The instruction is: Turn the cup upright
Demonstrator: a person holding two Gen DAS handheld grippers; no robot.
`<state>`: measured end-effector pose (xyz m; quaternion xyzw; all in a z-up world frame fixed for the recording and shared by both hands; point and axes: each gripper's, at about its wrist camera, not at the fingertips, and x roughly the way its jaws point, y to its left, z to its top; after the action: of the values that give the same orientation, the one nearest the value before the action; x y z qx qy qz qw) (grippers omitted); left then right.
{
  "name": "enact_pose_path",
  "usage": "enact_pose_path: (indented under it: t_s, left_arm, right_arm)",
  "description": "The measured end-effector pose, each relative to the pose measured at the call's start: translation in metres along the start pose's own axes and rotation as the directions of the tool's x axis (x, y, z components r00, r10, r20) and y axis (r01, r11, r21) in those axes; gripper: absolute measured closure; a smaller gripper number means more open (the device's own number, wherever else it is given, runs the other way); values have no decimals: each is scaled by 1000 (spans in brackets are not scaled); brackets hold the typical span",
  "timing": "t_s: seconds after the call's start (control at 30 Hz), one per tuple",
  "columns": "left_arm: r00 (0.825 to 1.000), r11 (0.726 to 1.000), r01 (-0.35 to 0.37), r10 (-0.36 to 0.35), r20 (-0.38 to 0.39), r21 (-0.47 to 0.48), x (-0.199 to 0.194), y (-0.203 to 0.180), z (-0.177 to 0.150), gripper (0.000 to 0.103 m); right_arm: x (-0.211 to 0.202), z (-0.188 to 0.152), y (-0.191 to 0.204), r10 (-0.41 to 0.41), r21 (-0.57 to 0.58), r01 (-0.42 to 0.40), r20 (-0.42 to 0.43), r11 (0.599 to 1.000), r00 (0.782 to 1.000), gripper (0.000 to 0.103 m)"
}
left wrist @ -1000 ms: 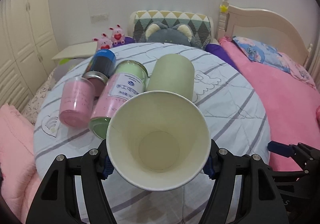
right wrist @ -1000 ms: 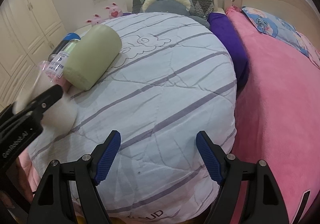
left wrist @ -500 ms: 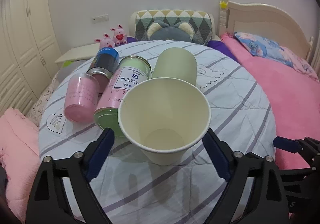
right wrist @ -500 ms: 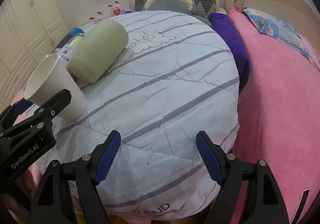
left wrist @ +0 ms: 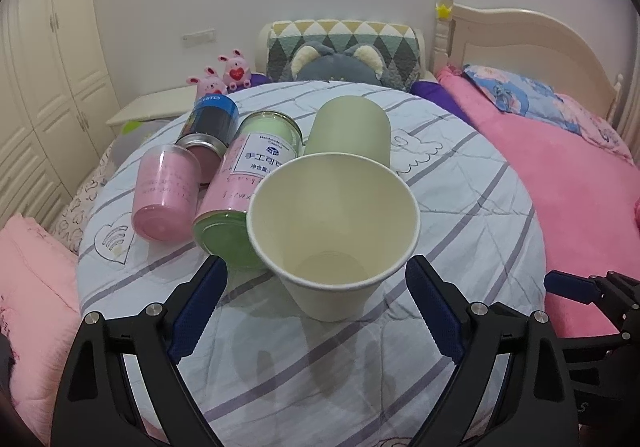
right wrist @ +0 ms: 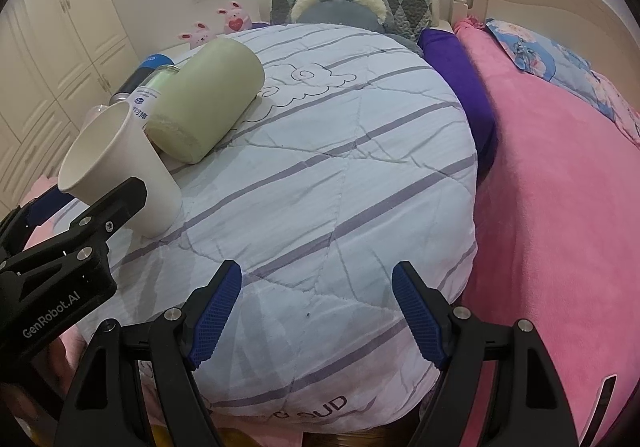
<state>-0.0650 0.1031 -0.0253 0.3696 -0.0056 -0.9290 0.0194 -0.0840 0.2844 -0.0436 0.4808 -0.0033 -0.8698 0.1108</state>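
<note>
A white paper cup (left wrist: 332,235) stands upright, mouth up, on the round striped cushion (left wrist: 460,207). It also shows in the right wrist view (right wrist: 120,167) at the left. My left gripper (left wrist: 316,311) is open, its blue pads apart from the cup on both sides and a little nearer than it. My right gripper (right wrist: 316,311) is open and empty over the cushion's front edge, well to the right of the cup.
Behind the cup lie a pale green cup (left wrist: 348,131), a labelled pink and green jar (left wrist: 248,183), a pink cup (left wrist: 166,195) and a blue-capped can (left wrist: 210,119). A pink bed (left wrist: 560,175) is at the right, wardrobes at the left.
The left gripper has let go of the paper cup and opened. The cup went from tilted in the jaws to standing upright on the cushion, and the gripper has drawn back.
</note>
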Motion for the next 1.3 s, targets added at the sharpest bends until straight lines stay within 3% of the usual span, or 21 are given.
enact_pose_path:
  t_s: [0.57,0.73,1.03,1.3]
  left_arm:
    - [999,1000,26,-26,23,15,-38,33,-17,11]
    - [998,999,34,-36,52,26,-48,45,-20,11]
    - [988,1000,7,-11,151,22,-60,67,-29,11]
    - [964,1000,-17,11,265,22,-71,81,-35,8]
  right_arm:
    - [-23,-24,34,-31,14,30,61,999,998,24]
    - [-34,-30,49,-16,11,15,123,1000,992,24]
    - [-39,-38,77,57,-47,-47,234,998,971,24]
    - [-44,-41,94,76,-77,-53,328,996,942,24]
